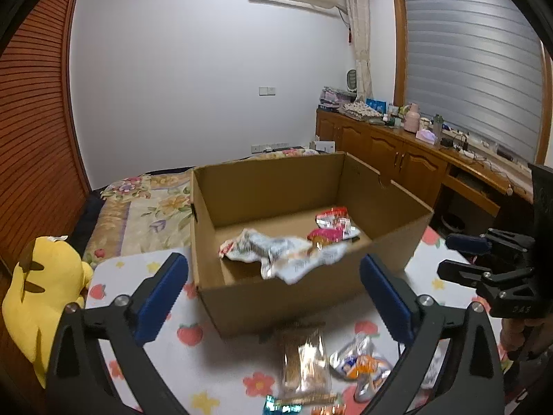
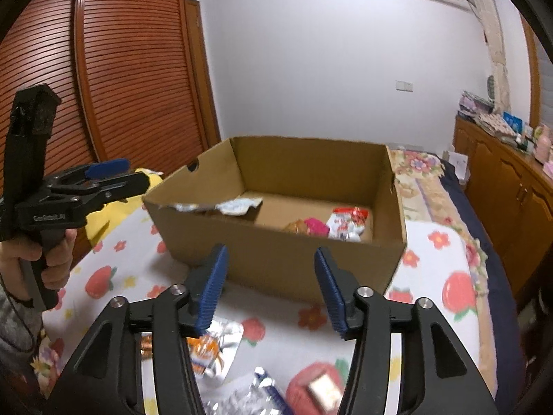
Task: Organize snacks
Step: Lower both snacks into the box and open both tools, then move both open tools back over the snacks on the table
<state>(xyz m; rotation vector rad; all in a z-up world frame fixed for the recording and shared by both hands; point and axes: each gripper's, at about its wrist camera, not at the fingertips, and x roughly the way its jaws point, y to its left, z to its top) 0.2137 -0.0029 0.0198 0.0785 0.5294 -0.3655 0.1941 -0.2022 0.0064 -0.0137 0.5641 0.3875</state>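
An open cardboard box point(image 1: 390, 207) stands on the flowered cloth; it also shows in the right wrist view point(image 2: 276, 259). A white snack packet point(image 1: 280, 254) is blurred in the air over the box's near wall, free of any finger. Red and pink packets point(image 1: 333, 226) lie inside the box, seen too in the right wrist view point(image 2: 345, 223). My left gripper point(image 1: 273, 297) is open and empty in front of the box. My right gripper point(image 2: 271, 288) is open and empty, short of the box. Loose packets lie below: a clear brown one point(image 1: 304, 366), a silver-orange one point(image 1: 359, 366), a pink one point(image 2: 318, 387).
A yellow plush toy point(image 1: 41, 294) sits at the table's left edge. A bed with a floral cover point(image 1: 145, 204) lies behind the box. Wooden cabinets point(image 1: 408, 159) with clutter run along the right wall, a slatted wardrobe point(image 2: 121, 69) on the left.
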